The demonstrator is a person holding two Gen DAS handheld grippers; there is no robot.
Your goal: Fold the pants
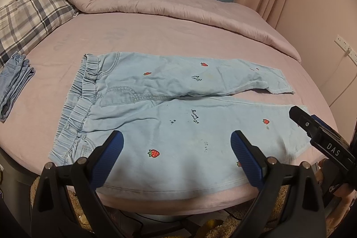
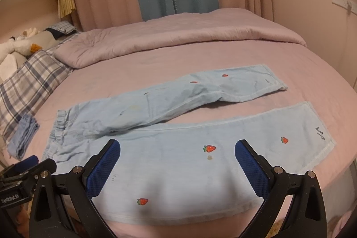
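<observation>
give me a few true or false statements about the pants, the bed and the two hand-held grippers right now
1. The pants lie spread flat on the bed, both legs laid out. True.
2. The left hand-held gripper is clamped on the waistband. False: it is open, holding nothing.
3. The pants carry a strawberry print. True.
4. The right hand-held gripper grips a leg hem. False: it is open above the near leg.
5. A second folded blue garment lies left of the pants. True.
6. The plaid pillow lies on top of the pants. False: it sits apart, at the far left.
</observation>
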